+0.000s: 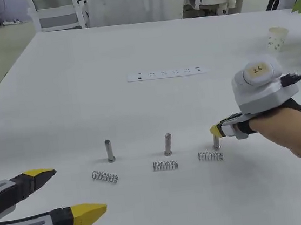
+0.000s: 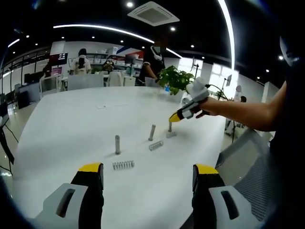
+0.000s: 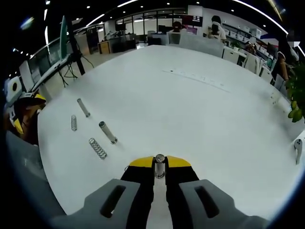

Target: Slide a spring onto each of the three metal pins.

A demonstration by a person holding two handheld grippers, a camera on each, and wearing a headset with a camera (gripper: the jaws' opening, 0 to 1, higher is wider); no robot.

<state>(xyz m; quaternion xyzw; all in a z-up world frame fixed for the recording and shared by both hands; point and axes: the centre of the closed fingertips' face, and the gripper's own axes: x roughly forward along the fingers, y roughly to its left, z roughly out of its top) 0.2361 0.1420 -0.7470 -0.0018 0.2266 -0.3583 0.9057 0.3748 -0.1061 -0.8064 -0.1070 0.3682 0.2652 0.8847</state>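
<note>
Yellow-tipped right tool (image 3: 159,168), labelled "26", grips a metal pin (image 1: 216,143); left tool (image 2: 147,168) gapes.

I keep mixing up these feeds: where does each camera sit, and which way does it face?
Head view: on the headset, facing forward-down at the table; left gripper low left, right gripper and hand right.
Left gripper view: on the left gripper, looking past its open jaws at the pins and right gripper.
Right gripper view: on the right gripper, jaws shut on the right pin.
All three share the middle spring.
</note>
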